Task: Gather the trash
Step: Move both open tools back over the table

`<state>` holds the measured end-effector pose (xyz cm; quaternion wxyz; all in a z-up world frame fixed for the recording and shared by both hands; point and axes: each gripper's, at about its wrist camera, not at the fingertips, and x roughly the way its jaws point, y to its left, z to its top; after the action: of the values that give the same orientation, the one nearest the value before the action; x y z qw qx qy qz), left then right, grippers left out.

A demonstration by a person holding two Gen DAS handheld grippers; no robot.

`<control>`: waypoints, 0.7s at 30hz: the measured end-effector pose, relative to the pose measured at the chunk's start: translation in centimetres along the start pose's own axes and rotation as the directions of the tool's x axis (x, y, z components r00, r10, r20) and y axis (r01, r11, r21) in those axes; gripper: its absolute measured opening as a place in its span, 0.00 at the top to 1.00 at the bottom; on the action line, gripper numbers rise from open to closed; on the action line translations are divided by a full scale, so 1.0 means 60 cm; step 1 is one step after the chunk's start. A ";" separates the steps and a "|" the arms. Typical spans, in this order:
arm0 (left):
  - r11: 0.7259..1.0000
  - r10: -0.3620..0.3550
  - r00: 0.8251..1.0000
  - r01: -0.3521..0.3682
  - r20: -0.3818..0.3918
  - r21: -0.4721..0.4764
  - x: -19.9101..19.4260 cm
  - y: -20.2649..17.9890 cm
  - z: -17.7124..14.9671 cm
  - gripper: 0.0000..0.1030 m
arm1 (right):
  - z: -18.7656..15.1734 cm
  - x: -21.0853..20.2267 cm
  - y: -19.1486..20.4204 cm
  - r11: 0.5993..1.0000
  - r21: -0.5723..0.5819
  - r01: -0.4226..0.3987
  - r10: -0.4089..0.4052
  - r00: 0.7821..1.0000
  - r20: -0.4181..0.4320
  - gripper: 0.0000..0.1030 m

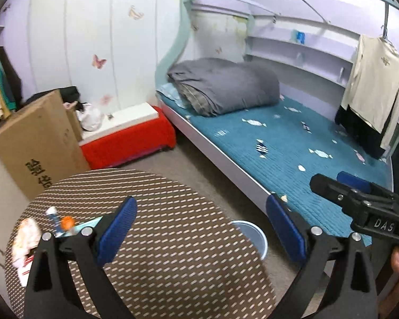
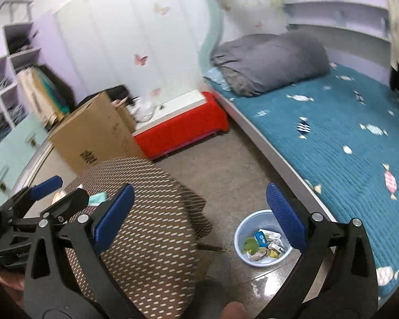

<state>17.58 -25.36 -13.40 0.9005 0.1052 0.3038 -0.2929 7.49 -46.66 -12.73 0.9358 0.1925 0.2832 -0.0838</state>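
A round table [image 1: 173, 239] under a brown patterned cloth holds trash at its left edge: a crumpled white wrapper [image 1: 26, 236], a small tube with an orange cap [image 1: 65, 222] and a teal packet [image 1: 91, 222]. My left gripper [image 1: 202, 226] hangs open over the table, holding nothing. A light blue bin [image 2: 240, 230] on the floor between table and bed holds several wrappers. My right gripper [image 2: 199, 212] is open and empty, above the table edge and the bin. In the left wrist view the right gripper [image 1: 337, 182] shows at the right, over the bed's edge.
A tall cardboard box [image 1: 40, 143] stands behind the table. A red bench with a white top [image 1: 127, 133] sits by the wall. The bed [image 2: 332, 133] with a teal quilt and a grey duvet [image 1: 226, 85] runs along the right. Clothes hang at the far right [image 1: 372, 85].
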 end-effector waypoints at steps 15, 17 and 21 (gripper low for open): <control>0.975 0.184 0.983 -0.180 0.013 -0.132 -0.099 0.224 -0.098 0.07 | -0.042 0.078 0.232 0.937 -0.269 -0.224 0.180 0.967 -0.180 0.06; 0.965 0.212 0.977 -0.208 0.005 -0.161 -0.106 0.264 -0.113 0.07 | -0.046 0.098 0.258 0.927 -0.287 -0.242 0.188 0.961 -0.205 0.06; 0.944 0.259 0.966 -0.256 -0.014 -0.206 -0.107 0.335 -0.134 0.07 | -0.051 0.139 0.306 0.907 -0.320 -0.275 0.201 0.948 -0.247 0.06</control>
<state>21.42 -3.22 -15.62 0.9391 0.0481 0.3100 -0.1405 17.74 -29.04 -14.05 0.9233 0.0637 0.3643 0.1040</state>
